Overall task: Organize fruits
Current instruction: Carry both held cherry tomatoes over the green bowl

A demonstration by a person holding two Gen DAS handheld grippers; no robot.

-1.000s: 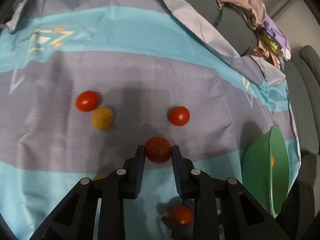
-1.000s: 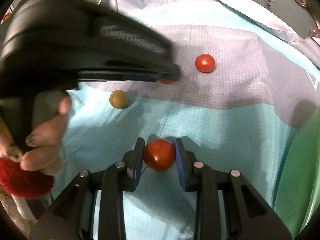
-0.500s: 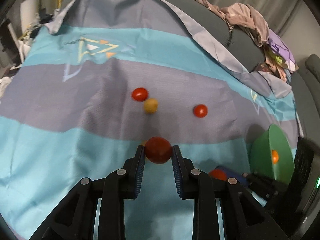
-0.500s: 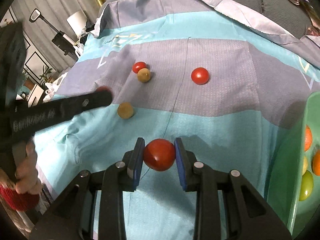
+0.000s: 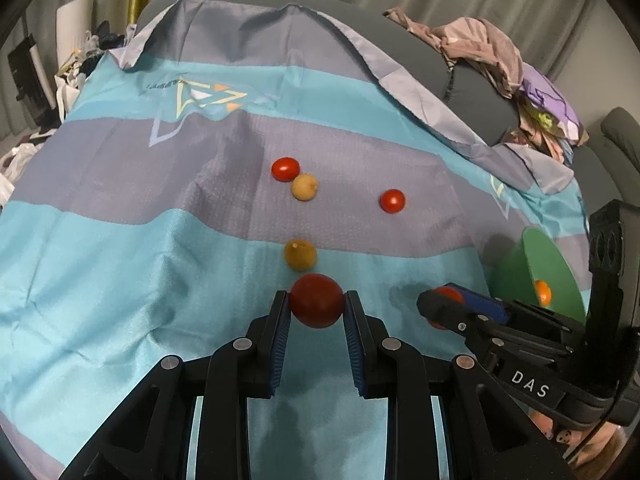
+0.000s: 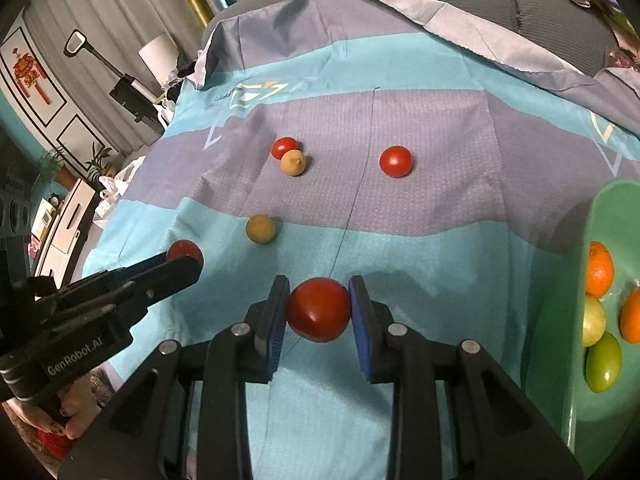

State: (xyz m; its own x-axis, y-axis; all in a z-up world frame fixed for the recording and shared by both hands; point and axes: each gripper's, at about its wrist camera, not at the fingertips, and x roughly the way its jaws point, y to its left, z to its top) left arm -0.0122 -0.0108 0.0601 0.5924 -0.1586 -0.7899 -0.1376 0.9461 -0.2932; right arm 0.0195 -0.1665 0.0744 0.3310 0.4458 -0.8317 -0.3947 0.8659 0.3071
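My left gripper is shut on a red tomato and holds it above the striped cloth. My right gripper is shut on another red tomato, also lifted. On the cloth lie two more tomatoes and two tan round fruits. The green bowl at the right holds oranges and green fruits. The other gripper shows in each view, the right one and the left one.
The cloth covers a grey sofa with a pile of clothes at the back right. At the left of the right wrist view are a floor lamp, potted plants and a cabinet.
Both grippers have risen and pulled back from the cloth with their tomatoes. More of the cloth and the room shows now. The bowl's fruits have come into the right wrist view.
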